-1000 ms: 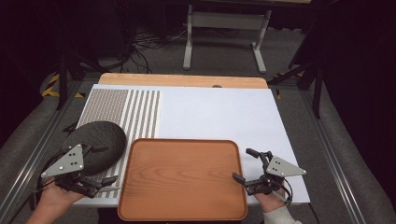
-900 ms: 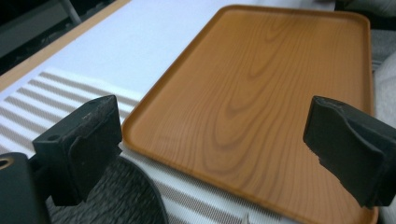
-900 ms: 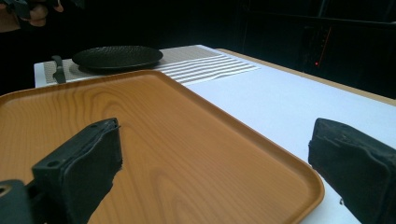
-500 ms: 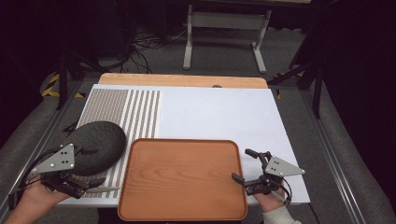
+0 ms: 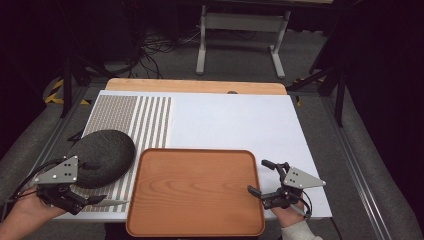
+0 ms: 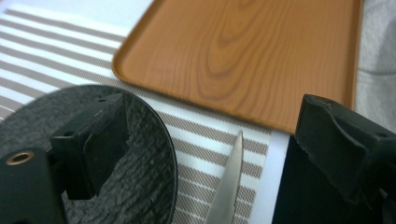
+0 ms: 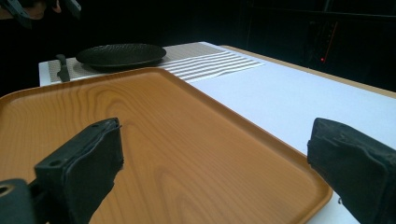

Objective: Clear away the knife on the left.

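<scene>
We see the left gripper (image 5: 85,197) at the near left corner of the table, its jaws wide apart and just easing a little closer, nothing clamped between them. The silver table knife (image 5: 111,202) lies flat on the beige-and-white striped placemat (image 5: 150,120), blade tip pointing right toward the wooden rectangular tray (image 5: 195,192); its handle end sits down by the gripper's fingers (image 5: 95,199), whether touching we cannot tell. The left gripper view shows the blade (image 6: 229,182) rising between the two jaws, clear of both pads, the dark textured round plate (image 6: 140,163) behind the left pad and the tray's rim (image 6: 205,100) beyond — detail the high view blurs. The right gripper (image 5: 263,179) hovers at the tray's right edge, jaws wide open, holding nothing. The right gripper view adds a low look across the tray (image 7: 140,135): the plate (image 7: 121,55) far off on the placemat, the knife's dark handle (image 7: 62,67) standing near it, and the white table cover (image 7: 289,102) to the right.
</scene>
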A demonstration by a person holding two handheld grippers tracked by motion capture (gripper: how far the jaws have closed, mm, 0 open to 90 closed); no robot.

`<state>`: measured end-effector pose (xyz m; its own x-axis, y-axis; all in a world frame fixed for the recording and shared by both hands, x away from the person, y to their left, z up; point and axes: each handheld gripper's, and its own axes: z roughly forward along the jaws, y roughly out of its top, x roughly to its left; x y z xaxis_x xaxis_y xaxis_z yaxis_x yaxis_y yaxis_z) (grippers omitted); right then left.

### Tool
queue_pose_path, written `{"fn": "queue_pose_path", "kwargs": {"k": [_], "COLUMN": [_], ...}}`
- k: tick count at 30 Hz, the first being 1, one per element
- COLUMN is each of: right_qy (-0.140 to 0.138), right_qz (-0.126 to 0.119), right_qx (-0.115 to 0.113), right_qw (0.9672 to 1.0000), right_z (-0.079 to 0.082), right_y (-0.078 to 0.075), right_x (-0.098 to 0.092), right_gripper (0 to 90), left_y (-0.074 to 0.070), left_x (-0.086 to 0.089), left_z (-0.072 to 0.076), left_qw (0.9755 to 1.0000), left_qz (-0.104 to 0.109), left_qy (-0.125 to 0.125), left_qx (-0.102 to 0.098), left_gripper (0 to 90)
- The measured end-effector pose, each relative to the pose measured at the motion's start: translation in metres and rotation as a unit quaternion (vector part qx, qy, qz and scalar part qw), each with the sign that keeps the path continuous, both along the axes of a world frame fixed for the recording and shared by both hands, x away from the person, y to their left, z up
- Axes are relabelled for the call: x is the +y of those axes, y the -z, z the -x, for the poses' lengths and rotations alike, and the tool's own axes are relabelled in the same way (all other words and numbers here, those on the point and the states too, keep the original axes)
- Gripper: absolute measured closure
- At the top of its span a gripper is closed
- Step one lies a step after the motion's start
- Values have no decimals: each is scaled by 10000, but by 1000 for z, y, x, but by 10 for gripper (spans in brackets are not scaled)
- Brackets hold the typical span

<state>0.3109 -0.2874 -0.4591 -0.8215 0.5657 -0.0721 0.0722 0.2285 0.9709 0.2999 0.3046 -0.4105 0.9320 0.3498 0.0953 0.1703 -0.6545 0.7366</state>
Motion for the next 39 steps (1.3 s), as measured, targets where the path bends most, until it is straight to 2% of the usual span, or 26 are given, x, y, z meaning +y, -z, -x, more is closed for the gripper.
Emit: {"fn": "queue_pose_path", "kwargs": {"k": [1, 3, 8, 11, 12, 13, 14, 17, 24, 26, 29, 31, 32, 34, 35, 36, 37, 39], "right_qy": [0, -10, -44, -74, -74, -81, -81, -95, -110, -112, -118, -120, -120, -119, -119, -120, -124, -118], "right_qz": [0, -3, 33, 50, 50, 66, 66, 40, 70, 70, 63, 63, 63, 59, 58, 59, 60, 67], "right_qx": [0, 9, 17, 7, 7, 13, 13, 30, 48, 53, 61, 62, 62, 58, 59, 59, 62, 77], "right_qw": [10000, 10000, 10000, 10000, 10000, 9999, 9999, 9999, 9999, 9999, 9999, 9999, 9999, 9999, 9999, 9999, 9999, 9999], "right_z": [0, 0, 0, 0, 0, 0, 0, -1, -1, -1, -1, -1, -1, -1, -1, -1, -1, -1], "right_y": [0, 0, 0, -1, -1, 0, 0, 0, 1, 1, 1, 1, 1, 1, 1, 1, 1, 1], "right_x": [0, 0, 1, 2, 2, 2, 2, 2, 3, 4, 4, 4, 4, 3, 3, 3, 3, 3], "right_gripper": [39, 40, 40, 40, 40, 41, 41, 41, 43, 43, 43, 43, 43, 43, 43, 43, 43, 43], "left_y": [0, 4, 8, 10, 10, 12, 12, 13, 15, 15, 16, 17, 17, 19, 21, 21, 22, 23], "left_x": [0, 1, 3, 5, 5, 7, 7, 11, 17, 18, 19, 20, 20, 20, 19, 19, 19, 19], "left_z": [0, -1, -3, -3, -3, -3, -3, -3, -5, -6, -7, -8, -8, -9, -10, -10, -11, -10], "left_qw": [10000, 9998, 9984, 9965, 9965, 9948, 9948, 9924, 9857, 9828, 9805, 9781, 9781, 9749, 9721, 9721, 9697, 9669], "left_qz": [0, -134, -392, -617, -617, -810, -810, -1020, -1436, -1599, -1711, -1822, -1822, -1969, -2082, -2082, -2184, -2275], "left_qy": [0, 43, 133, 192, 192, 222, 222, 252, 301, 270, 305, 319, 319, 323, 354, 354, 385, 385], "left_qx": [0, 154, 388, 522, 522, 573, 573, 641, 832, 886, 917, 951, 951, 984, 1022, 1022, 1027, 1087], "left_gripper": [109, 109, 116, 128, 131, 142, 148, 168, 213, 231, 248, 256, 263, 267, 285, 288, 292, 311]}}
